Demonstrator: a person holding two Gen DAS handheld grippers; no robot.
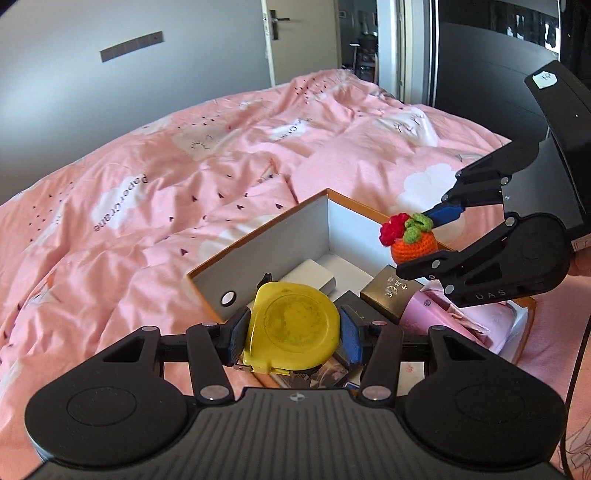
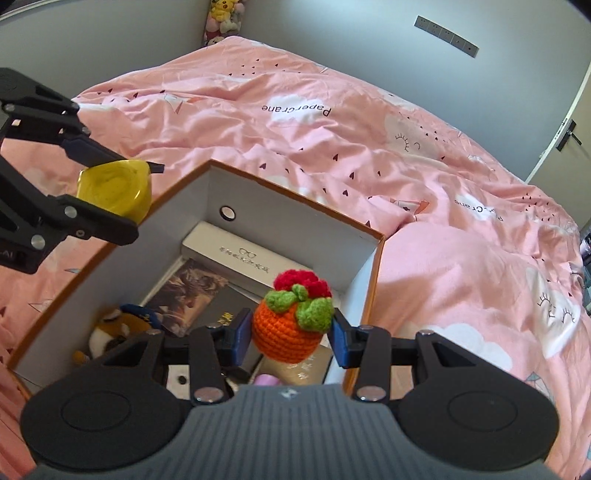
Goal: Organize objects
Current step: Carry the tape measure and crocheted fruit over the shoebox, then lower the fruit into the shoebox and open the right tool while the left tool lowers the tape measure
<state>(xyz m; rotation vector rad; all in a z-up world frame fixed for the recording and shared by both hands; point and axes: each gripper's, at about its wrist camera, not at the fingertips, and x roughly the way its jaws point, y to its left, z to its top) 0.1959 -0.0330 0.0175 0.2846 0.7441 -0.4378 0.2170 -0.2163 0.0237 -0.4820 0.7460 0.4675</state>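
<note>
Yellow tape [image 1: 295,325] is held by the left tongs [image 1: 293,328] above the box [image 1: 258,236] on the bed [image 1: 147,166]. A knitted toy [image 2: 291,325] is gripped by the right tongs [image 2: 290,332] over it. Soft yarn could slip out. "PaperCrane" is printed on the cover, "DAS" on one tong.

A bed under a pink duvet [image 2: 369,147] printed with white clouds and "PaperCrane" lettering stretches ahead of the tools. Beyond it stand a grey wall [image 1: 74,74], a door [image 1: 299,37] with a dark handle, and what look like plush toys [image 2: 223,18].
</note>
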